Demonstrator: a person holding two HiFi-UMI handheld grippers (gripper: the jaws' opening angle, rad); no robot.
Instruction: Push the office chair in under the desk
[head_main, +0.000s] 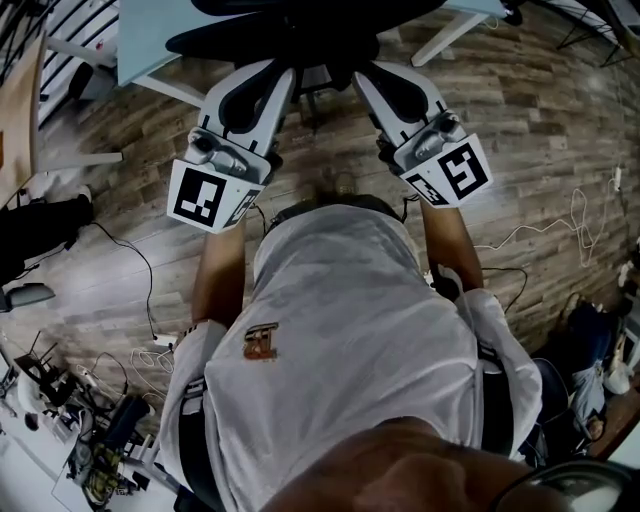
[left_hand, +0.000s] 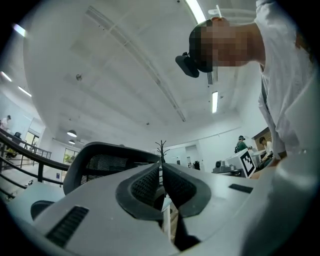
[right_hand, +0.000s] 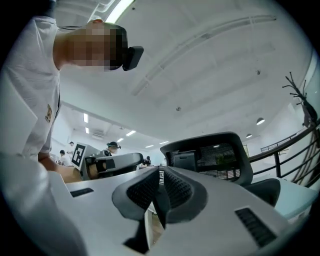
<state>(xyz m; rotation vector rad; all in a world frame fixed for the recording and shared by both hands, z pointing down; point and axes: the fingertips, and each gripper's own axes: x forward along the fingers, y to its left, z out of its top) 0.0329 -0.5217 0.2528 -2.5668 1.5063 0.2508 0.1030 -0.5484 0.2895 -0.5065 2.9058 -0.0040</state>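
Apparently near the office chair (head_main: 285, 35), left gripper (left_hand: 161, 172) and right gripper (right_hand: 160, 176) both sit clenched, empty.

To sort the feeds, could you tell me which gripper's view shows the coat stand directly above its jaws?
The left gripper: the coat stand rises just above its shut jaws; the right gripper sees one at the right edge.

Office premises: strip lights (left_hand: 214, 101) are shining over workers (right_hand: 113, 148) (far background); a desk (head_main: 150, 40) is standing on plank flooring (head_main: 540, 130).
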